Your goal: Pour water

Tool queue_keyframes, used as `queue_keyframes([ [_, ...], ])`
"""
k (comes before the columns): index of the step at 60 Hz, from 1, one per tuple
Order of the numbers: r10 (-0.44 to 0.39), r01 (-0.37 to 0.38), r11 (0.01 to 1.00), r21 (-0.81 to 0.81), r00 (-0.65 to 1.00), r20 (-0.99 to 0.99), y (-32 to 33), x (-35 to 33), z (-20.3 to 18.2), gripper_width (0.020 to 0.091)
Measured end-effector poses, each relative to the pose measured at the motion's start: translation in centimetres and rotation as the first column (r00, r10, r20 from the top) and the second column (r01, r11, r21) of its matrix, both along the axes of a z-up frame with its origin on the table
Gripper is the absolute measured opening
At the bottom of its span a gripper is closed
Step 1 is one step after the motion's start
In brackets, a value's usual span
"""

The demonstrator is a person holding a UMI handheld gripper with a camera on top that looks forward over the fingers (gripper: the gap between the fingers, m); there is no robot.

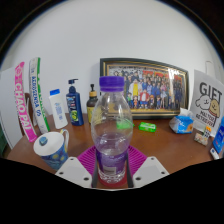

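Water bottle (111, 128), 12 o'clock: full, heavy, slick, crushable; your gripper (111, 168) already pinches its lower body.

The bottle (112, 135) is clear, glossy plastic with a smooth purple plastic cap (112, 84), standing between the gripper's (112, 172) matt magenta pads (88, 158) on a smooth, faintly shiny brown wooden table (165, 146), before a glossy glazed picture frame (146, 85)
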State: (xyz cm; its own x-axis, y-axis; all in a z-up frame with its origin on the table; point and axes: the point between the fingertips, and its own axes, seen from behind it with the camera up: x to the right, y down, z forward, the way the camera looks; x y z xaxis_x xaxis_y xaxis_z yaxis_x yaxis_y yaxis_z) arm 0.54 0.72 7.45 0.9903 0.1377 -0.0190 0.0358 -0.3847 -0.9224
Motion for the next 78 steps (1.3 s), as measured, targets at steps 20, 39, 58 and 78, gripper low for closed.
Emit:
queue_keyframes([
  [20, -0.084, 0.092, 0.979, -0.18, 0.995, 0.052, -4.5, 0.9, -1.2, 0.0857],
  [39, -0.179, 0.2, 0.953, -0.227, 0.977, 0.112, -16.3, -1.7, 6.7, 0.0855],
  [58, -0.176, 0.219, 0.951, -0.218, 0.964, 0.2, -25.2, -2.7, 10.6, 0.0856],
  [78, -0.106, 0.139, 0.977, -0.165, 0.975, 0.193, -29.6, -2.7, 13.0, 0.0853],
])
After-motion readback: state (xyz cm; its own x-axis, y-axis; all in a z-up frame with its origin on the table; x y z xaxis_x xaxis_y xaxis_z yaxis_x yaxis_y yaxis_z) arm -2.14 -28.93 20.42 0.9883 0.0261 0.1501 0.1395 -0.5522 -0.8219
